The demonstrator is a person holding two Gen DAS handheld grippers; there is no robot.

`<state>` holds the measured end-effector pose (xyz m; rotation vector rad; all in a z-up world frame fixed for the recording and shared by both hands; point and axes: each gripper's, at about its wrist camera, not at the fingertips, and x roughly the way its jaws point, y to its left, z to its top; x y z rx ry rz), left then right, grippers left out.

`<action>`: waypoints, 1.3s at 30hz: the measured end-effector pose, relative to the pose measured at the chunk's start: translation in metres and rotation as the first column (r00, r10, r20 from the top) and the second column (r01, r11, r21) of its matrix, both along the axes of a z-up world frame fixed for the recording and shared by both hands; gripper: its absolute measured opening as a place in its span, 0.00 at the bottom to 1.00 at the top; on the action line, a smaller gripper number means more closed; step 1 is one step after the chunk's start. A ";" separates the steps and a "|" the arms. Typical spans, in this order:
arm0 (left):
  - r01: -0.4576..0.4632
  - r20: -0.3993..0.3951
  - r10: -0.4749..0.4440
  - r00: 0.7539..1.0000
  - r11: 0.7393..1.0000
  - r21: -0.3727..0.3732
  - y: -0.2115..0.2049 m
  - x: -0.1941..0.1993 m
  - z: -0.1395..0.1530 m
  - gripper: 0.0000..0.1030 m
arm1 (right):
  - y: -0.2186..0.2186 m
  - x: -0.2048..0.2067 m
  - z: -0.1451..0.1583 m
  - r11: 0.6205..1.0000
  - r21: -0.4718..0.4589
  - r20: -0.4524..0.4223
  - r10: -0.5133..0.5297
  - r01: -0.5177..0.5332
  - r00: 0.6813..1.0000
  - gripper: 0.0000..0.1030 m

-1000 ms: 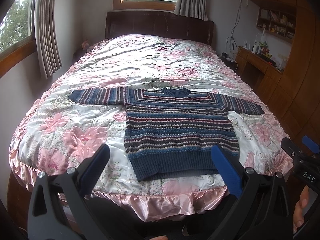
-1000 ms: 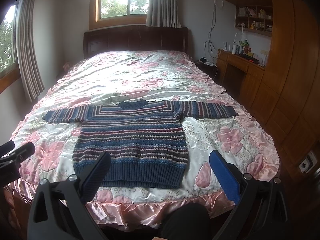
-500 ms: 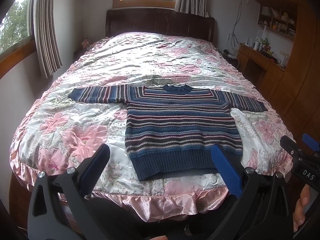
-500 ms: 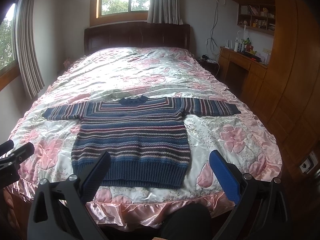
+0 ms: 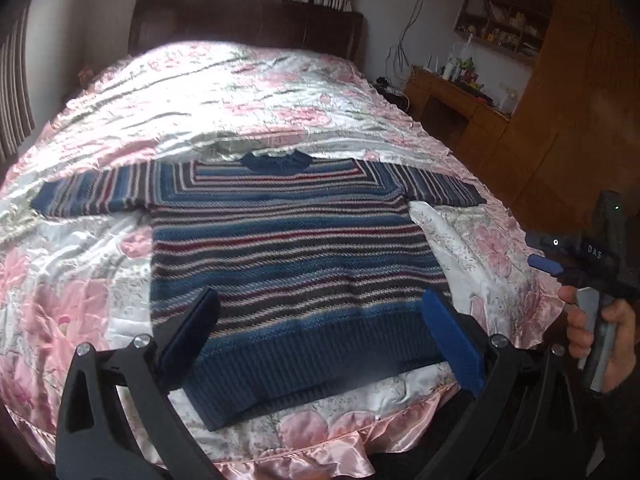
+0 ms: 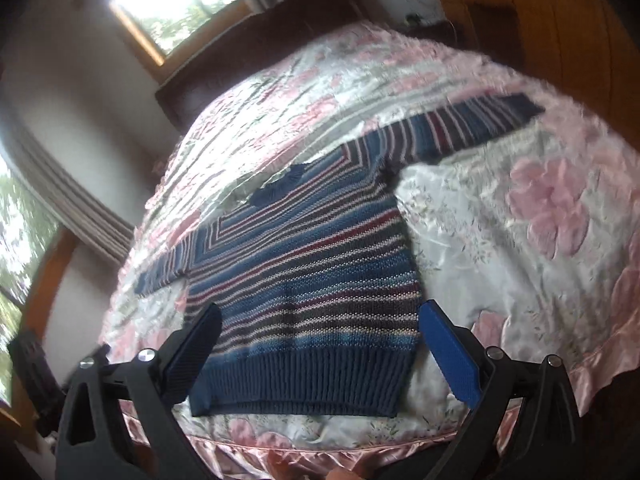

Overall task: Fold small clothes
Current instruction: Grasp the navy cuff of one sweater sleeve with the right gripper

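A small striped knit sweater [image 5: 288, 248] in blue, maroon and white lies flat on the bed, both sleeves spread out, its dark blue hem toward me. My left gripper [image 5: 320, 340] hovers open above the hem with nothing between its blue pads. At the right edge of the left wrist view, a hand holds the right gripper [image 5: 560, 264]. In the right wrist view, tilted and blurred, the sweater [image 6: 312, 264] fills the middle and my right gripper [image 6: 316, 344] stands open just over the hem, holding nothing.
The bed wears a shiny pink floral quilt [image 5: 248, 92] with a ruffled edge [image 5: 328, 436] nearest me. A dark headboard [image 5: 248, 20] stands at the far end. A wooden desk and cabinets [image 5: 472, 100] line the right side. Curtains [image 6: 76, 196] hang at the left.
Both grippers have moved forward and down toward the sweater, which now looks much larger. The right wrist view has rolled sideways and blurred. The sweater itself has not moved.
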<state>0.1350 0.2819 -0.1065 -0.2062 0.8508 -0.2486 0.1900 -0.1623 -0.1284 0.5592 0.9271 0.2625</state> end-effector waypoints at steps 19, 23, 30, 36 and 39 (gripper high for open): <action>-0.099 -0.080 0.084 0.993 0.974 -0.201 -0.032 0.158 -0.085 0.97 | -0.304 0.270 -0.155 0.793 0.353 -0.225 -0.444 0.497 0.867 0.47; -0.081 -0.098 0.064 0.993 0.980 -0.183 -0.048 0.178 -0.101 0.97 | -0.313 0.293 -0.176 0.789 0.286 -0.284 -0.472 0.543 0.835 0.47; -0.081 -0.131 0.057 0.990 0.979 -0.186 -0.058 0.188 -0.126 0.97 | -0.312 0.321 -0.182 0.810 0.255 -0.265 -0.468 0.529 0.843 0.46; -0.085 -0.135 0.061 0.989 0.980 -0.178 -0.043 0.181 -0.129 0.97 | -0.298 0.327 -0.154 0.848 0.184 -0.198 -0.463 0.497 0.864 0.11; -0.092 -0.138 0.068 0.988 0.980 -0.179 -0.030 0.177 -0.127 0.97 | -0.277 0.325 -0.115 0.876 0.119 -0.102 -0.456 0.467 0.884 0.10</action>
